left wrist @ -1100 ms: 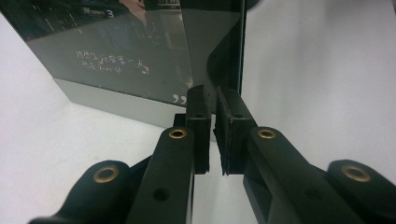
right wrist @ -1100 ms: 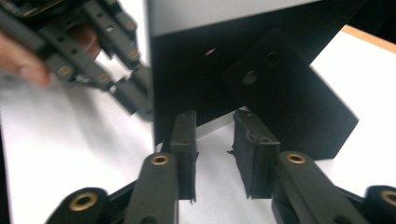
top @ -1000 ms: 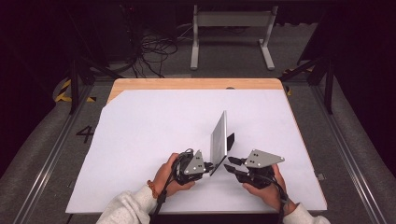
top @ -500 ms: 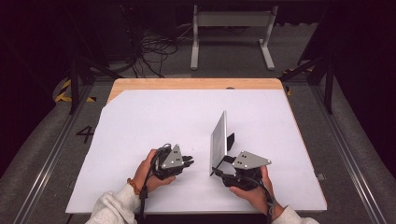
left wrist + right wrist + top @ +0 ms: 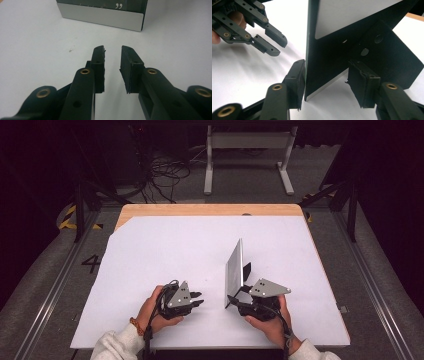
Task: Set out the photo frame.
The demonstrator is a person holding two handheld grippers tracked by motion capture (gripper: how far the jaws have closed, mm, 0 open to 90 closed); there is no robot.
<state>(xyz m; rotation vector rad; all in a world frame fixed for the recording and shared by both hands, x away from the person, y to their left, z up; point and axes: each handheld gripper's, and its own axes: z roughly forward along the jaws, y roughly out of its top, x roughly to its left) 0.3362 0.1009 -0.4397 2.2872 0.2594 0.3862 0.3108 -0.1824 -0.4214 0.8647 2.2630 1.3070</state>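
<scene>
frame: a photo frame (image 5: 234,269) was seen standing upright on its lower edge, right of the middle of the counter, its silver front turned to the left and its black back and prop (image 5: 387,60) turned to the right.
counter: a white sheet (image 5: 165,250) was laid over the counter, with a wooden strip (image 5: 210,209) left bare along the far edge.
right tool: the right tool (image 5: 235,299) was held low at the near bottom corner of the frame. in the right gripper view (image 5: 325,85) that corner was seen between the jaws; the left pad (image 5: 298,80) lay against the frame's edge, while the other pad (image 5: 362,85) stood beside the prop with a gap to the frame's back. the jaws had just been closed a little. the frame was not seen clamped from both sides.
left tool: the left tool (image 5: 197,298) was held near the front edge of the counter, to the left of the frame and apart from it. its jaws were seen parted by a narrow gap, with only the sheet between them (image 5: 112,53); they had just been opened.
left gripper view: the frame's silver lower border (image 5: 102,15) was seen ahead of the jaws, not touched.
hands: each tool was gripped by a hand in a pale sleeve (image 5: 117,345).
</scene>
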